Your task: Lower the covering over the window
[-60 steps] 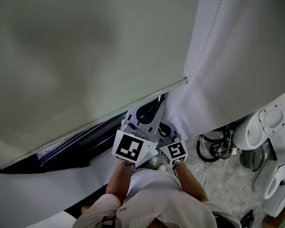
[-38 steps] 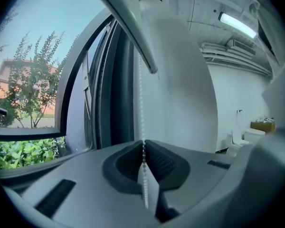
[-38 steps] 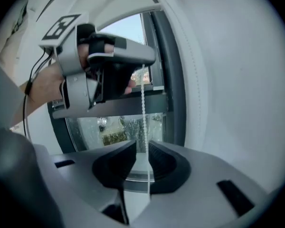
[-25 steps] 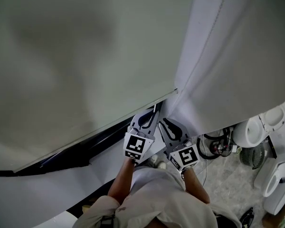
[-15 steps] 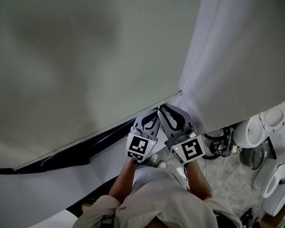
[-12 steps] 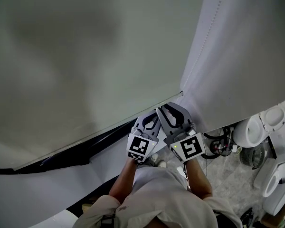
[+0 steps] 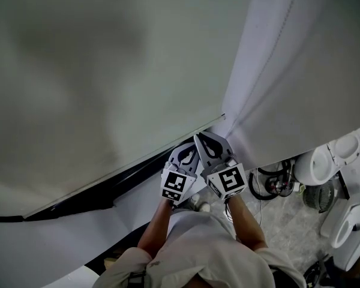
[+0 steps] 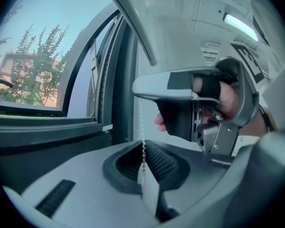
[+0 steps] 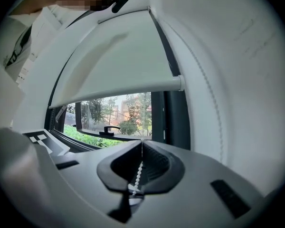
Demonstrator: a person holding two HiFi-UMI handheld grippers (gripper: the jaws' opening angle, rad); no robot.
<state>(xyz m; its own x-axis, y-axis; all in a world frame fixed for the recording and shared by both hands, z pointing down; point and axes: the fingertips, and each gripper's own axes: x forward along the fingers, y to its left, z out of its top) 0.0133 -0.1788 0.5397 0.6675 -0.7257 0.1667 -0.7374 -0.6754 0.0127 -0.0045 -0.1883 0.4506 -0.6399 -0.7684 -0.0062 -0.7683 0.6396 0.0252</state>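
The pale roller blind [image 7: 108,71] covers most of the window, and its bottom bar [image 7: 138,161] runs slanting above the dark sill. A thin white bead chain [image 8: 143,127] hangs beside the frame. My left gripper [image 7: 189,147] is shut on the chain, which is pinched between its pads [image 8: 143,145]. My right gripper [image 7: 200,138] sits just above and to the right of it. It has just closed and is shut on the same chain [image 9: 137,175], whose beads run down between its jaws. In the left gripper view the right gripper [image 8: 147,87] hangs overhead, with a hand on its handle.
A white curtain [image 7: 300,71] hangs at the right, with a second run of chain [image 9: 210,99] along it. Below right on the floor are white appliances [image 7: 330,161], a coil of cable [image 7: 270,182] and a fan [image 7: 317,198]. Trees and a building [image 9: 118,113] show under the blind.
My right gripper has moved left, closer to the left one, and its jaws have closed on the bead chain. The left gripper has sunk a little, still shut on the chain.
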